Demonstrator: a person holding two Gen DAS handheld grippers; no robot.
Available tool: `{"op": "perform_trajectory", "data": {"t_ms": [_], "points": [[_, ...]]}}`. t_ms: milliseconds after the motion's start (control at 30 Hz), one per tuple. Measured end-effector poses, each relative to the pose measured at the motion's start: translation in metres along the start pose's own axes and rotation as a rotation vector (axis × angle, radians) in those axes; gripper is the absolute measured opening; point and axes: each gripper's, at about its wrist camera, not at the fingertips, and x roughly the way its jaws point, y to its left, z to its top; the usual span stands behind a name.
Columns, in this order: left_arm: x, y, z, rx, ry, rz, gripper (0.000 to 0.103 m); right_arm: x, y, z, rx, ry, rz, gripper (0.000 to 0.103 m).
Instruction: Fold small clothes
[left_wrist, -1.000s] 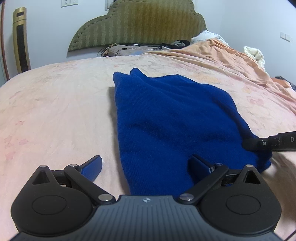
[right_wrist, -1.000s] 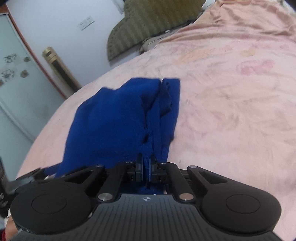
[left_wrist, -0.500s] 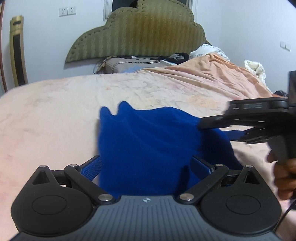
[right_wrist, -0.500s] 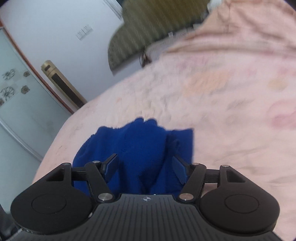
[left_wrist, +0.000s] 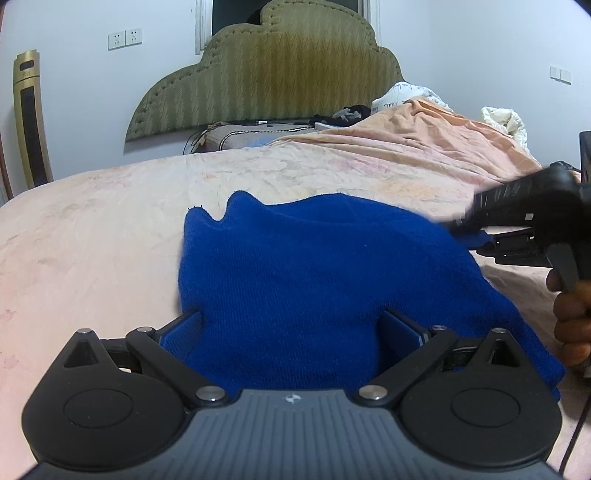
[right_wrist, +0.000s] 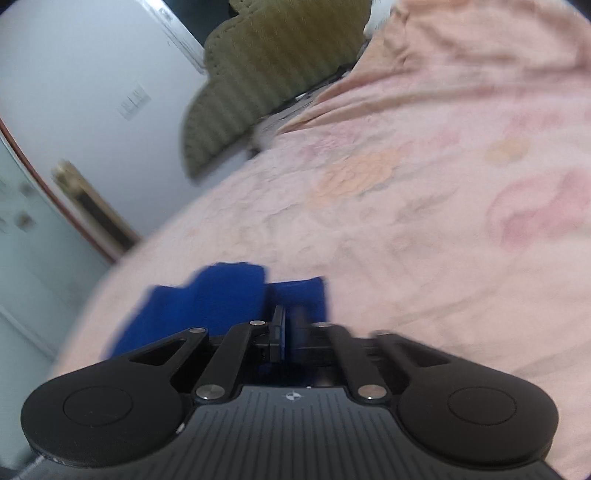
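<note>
Between the wide-spread jaws of the left gripper the blue garment lay on the bed, unpinched. Beyond its far right edge, the right gripper, clamped on cloth a second earlier, was closing again over the fold, apparently for a regrasp.

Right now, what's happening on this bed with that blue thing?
A person is folding a small blue knit garment on a pink bedsheet, with a handheld gripper in each hand. The left gripper sits open at the garment's near edge, the cloth between its spread fingers. The right gripper is at the garment's right side with its jaws closing; the blurred view suggests blue cloth between them, but a firm pinch cannot be confirmed.
</note>
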Motion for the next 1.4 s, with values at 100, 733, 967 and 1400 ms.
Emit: {"op": "perform_trajectory", "data": {"t_ms": [100, 733, 967, 1400], "points": [[0.001, -0.001, -0.001, 0.004, -0.001, 0.002, 0.103, -0.01, 0.0, 0.001, 0.034, -0.047, 0.054, 0.056], [0.002, 0.006, -0.002, -0.03, 0.006, -0.028, 0.103, 0.043, 0.046, 0.009, -0.173, 0.044, -0.042, 0.01], [-0.007, 0.008, -0.004, -0.045, -0.04, -0.047, 0.103, 0.028, 0.043, 0.008, -0.208, -0.034, -0.16, 0.009], [-0.05, 0.015, -0.004, -0.05, 0.018, -0.054, 0.103, -0.061, 0.03, -0.031, -0.146, 0.106, -0.024, 0.053]]}}
